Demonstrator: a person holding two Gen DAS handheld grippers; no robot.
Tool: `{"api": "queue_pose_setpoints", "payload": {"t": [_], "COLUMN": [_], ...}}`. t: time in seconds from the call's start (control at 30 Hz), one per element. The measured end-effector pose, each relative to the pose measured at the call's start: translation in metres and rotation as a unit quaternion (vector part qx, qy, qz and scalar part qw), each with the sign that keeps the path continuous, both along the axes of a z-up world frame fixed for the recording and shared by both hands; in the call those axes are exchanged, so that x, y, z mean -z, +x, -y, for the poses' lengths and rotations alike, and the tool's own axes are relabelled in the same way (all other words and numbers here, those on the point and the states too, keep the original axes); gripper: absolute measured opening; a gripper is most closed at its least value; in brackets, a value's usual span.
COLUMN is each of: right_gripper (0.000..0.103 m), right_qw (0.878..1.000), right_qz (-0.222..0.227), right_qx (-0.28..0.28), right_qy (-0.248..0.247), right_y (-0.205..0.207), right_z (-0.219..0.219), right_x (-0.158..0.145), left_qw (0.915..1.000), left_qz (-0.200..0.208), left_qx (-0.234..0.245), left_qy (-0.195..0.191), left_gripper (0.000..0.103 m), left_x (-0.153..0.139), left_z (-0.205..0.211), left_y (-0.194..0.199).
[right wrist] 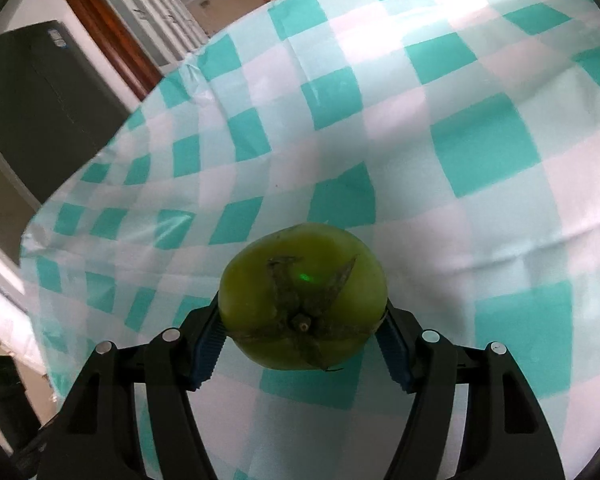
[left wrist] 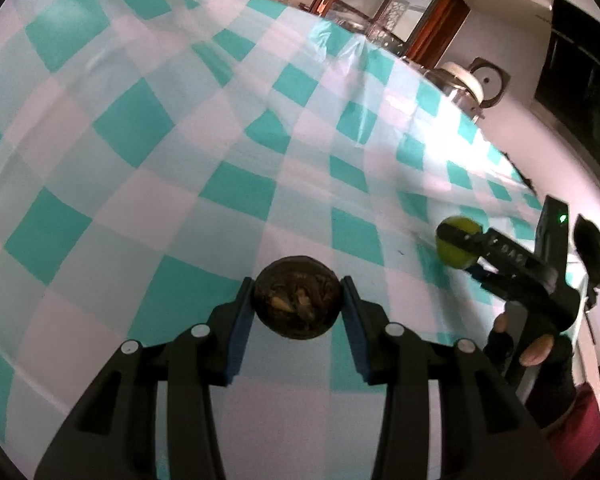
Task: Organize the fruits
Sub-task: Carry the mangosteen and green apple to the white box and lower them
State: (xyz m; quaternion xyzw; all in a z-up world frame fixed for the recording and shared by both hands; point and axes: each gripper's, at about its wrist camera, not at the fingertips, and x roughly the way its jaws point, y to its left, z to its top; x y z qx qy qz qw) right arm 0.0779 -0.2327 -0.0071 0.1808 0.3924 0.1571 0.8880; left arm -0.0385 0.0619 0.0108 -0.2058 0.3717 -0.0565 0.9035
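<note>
Two fruits are held above the worktop (left wrist: 140,120), which is covered by a teal-and-white checked tablecloth (right wrist: 460,140). The left gripper (left wrist: 298,300) is clenched on a dark brown round fruit (left wrist: 296,302), its blue pads pressed to both sides. The right gripper (right wrist: 302,328) grasps a green tomato (right wrist: 302,296), stem end and dried calyx facing the camera. In the left wrist view, that tomato sits to the right of the brown fruit, well apart from it.
</note>
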Motion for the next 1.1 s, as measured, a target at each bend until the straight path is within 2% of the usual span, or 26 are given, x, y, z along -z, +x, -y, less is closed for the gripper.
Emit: {"api": "queue_pose_setpoints", "payload": {"t": [0.07,0.1,0.17,0.23,0.43,0.6,0.73,0.87,1.0,1.03,1.1], "right_gripper": [0.066,0.066,0.066,0.066,0.066,0.066,0.066,0.066,0.066,0.066,0.066], "right_qw": [1.000,1.000,0.999,0.997,0.988,0.972,0.952,0.923,0.883,0.876,0.854], "right_qz": [0.008,0.015,0.031,0.039,0.056,0.073,0.086,0.095,0.095,0.093,0.087], "right_qx": [-0.006,-0.014,-0.029,-0.058,-0.140,-0.221,-0.286,-0.357,-0.436,-0.448,-0.483], "right_qy": [0.017,0.021,0.029,0.039,0.025,-0.030,-0.067,-0.109,-0.150,-0.153,-0.174], "right_y": [-0.032,-0.047,-0.087,-0.123,-0.199,-0.244,-0.276,-0.310,-0.344,-0.350,-0.365], "right_z": [-0.009,-0.015,-0.030,-0.049,-0.109,-0.173,-0.217,-0.261,-0.303,-0.308,-0.326], "right_x": [-0.007,-0.011,-0.019,-0.023,-0.027,-0.031,-0.028,-0.016,0.005,0.009,0.023], "left_qw": [1.0000,1.0000,0.9992,0.9982,0.9904,0.9826,0.9751,0.9705,0.9670,0.9652,0.9631], "left_qz": [-0.002,0.000,0.006,0.011,0.013,0.018,0.009,-0.015,-0.046,-0.057,-0.070], "left_qx": [-0.004,-0.004,-0.015,-0.022,-0.063,-0.102,-0.130,-0.159,-0.184,-0.189,-0.192], "left_qy": [-0.008,-0.001,0.036,0.054,0.123,0.154,0.180,0.181,0.170,0.172,0.175], "left_gripper": [0.043,0.043,0.043,0.043,0.043,0.043,0.043,0.043,0.043,0.043,0.043], "left_x": [-0.002,-0.003,-0.009,-0.013,-0.014,-0.014,-0.005,0.015,0.039,0.046,0.056], "left_z": [-0.008,-0.010,-0.017,-0.028,-0.066,-0.101,-0.127,-0.155,-0.184,-0.191,-0.201], "left_y": [-0.021,-0.033,-0.064,-0.097,-0.180,-0.231,-0.268,-0.299,-0.316,-0.320,-0.324]}}
